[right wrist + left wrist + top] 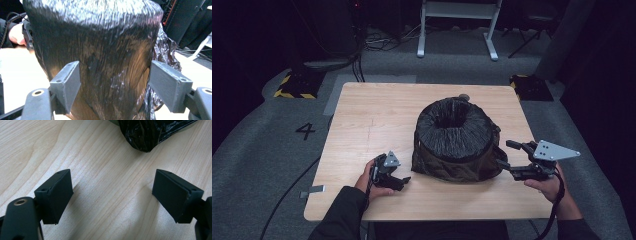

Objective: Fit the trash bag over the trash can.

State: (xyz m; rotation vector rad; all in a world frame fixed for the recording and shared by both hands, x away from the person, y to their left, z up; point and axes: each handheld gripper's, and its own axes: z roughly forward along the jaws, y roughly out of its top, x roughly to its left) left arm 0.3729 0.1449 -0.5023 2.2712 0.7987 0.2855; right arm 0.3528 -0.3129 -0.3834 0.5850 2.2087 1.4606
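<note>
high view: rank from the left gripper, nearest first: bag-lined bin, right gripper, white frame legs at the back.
1. Bag-lined bin: just right of the left gripper, at mid-table.
2. Right gripper: beyond the bin, by the table's right edge.
3. White frame legs: on the floor past the table's far edge.

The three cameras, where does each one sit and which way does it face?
High view: above the person's side, looking down on the light wooden table; forearms, left gripper, right gripper.
Left gripper view: rides the left gripper, facing tabletop between open jaws.
Right gripper view: faces the round bin lined with black plastic bag.
All share the bag.
</note>
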